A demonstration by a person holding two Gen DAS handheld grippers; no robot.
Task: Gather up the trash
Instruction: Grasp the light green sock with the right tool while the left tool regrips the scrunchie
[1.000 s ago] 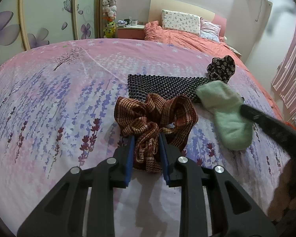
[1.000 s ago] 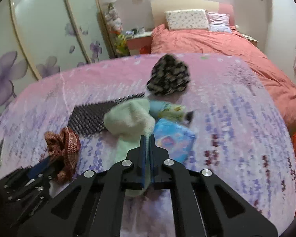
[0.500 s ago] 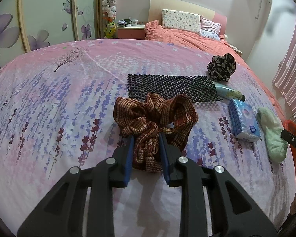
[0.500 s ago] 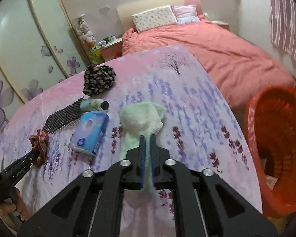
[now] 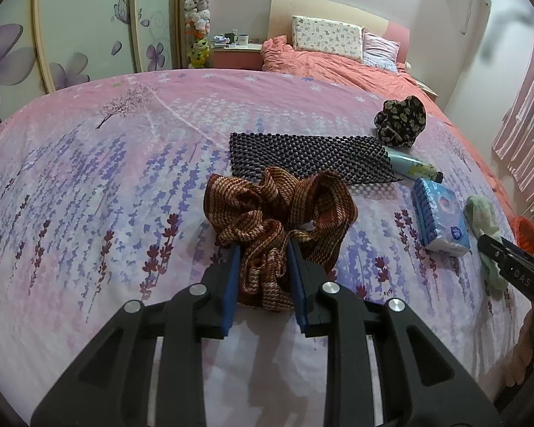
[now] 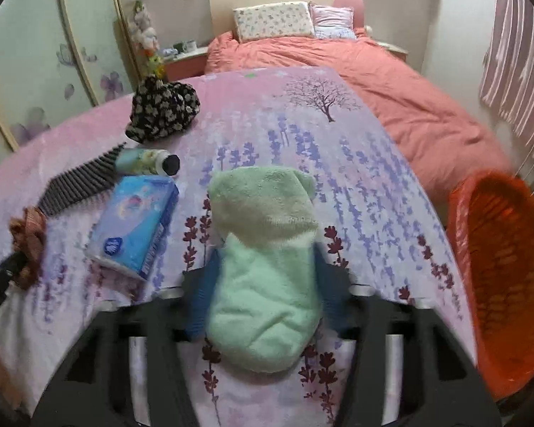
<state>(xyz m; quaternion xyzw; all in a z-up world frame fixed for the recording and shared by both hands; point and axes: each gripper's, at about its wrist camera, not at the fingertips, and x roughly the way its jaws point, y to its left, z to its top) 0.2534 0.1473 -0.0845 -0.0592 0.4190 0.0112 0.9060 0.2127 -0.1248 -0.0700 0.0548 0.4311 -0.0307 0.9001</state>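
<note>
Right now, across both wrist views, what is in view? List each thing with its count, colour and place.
Scrunchie: one, brown-red woven, bedspread centre, between the left fingers.
Green sock: one, pale green, right side, between the right fingers.
Tissue pack: one, blue, left of the sock.
Bottle: one, pale green with a black cap, lying beyond the pack.
Mesh mat: one, black, behind the scrunchie.
Floral scrunchie: one, black and cream, far end.
Basket: one, orange, off the right edge.
Bedspread: one, pink with lavender print.
Left gripper: shut on the scrunchie.
Right gripper: open around the sock.
</note>
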